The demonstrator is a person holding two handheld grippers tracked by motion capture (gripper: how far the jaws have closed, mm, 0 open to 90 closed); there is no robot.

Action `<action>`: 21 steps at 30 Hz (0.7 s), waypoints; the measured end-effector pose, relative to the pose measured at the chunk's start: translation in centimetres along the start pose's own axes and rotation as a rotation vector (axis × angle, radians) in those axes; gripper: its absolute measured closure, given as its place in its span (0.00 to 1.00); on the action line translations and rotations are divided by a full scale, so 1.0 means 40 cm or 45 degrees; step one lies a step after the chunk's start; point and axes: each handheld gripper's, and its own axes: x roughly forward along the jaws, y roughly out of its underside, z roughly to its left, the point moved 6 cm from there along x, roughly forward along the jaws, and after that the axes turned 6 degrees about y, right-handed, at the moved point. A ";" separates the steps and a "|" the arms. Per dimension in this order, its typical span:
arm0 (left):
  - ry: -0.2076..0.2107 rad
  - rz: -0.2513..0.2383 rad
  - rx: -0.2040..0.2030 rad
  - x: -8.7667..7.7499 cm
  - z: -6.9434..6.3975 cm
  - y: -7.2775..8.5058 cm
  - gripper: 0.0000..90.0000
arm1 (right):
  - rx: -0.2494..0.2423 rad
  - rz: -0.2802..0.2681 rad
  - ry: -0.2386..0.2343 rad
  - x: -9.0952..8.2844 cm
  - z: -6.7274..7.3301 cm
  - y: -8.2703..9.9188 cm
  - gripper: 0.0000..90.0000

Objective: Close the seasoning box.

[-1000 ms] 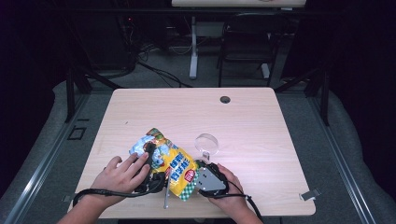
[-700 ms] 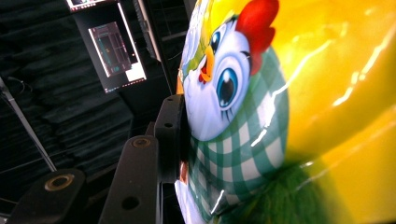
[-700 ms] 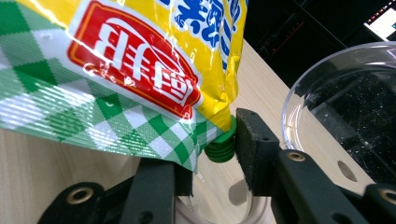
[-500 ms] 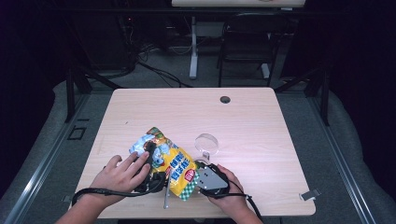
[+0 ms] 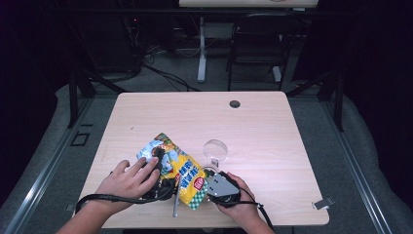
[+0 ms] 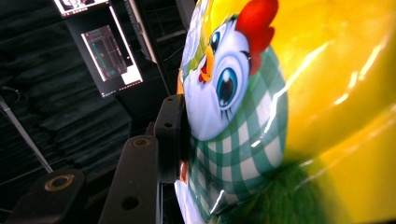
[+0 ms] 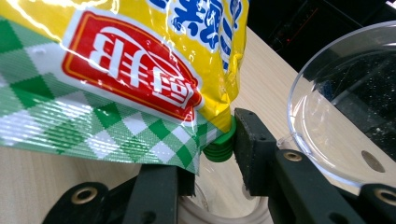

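Snack bag (image 5: pixel 181 168) clamped by left tongs (image 6: pixel 180 140); green cap (image 7: pixel 219 145) pinched by right tongs (image 7: pixel 210 154), just closing — cap unopened, clear glass (image 5: pixel 215 149) empty, lower centre.

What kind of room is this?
Probably a lab or office workroom set up for recording. A plain wooden desk stands on grey carpet, with a dark chair and cables behind it, and lit screens hang in the dark.
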 end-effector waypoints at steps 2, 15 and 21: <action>0.001 0.005 0.008 -0.001 0.002 -0.002 0.70 | -0.008 -0.002 0.012 0.001 0.000 0.000 0.78; -0.013 0.022 0.026 -0.005 0.005 -0.007 0.71 | -0.001 -0.009 0.019 0.003 -0.001 0.002 0.78; -0.023 0.022 0.037 -0.008 0.007 -0.008 0.71 | -0.013 -0.005 0.022 0.004 -0.001 0.003 0.78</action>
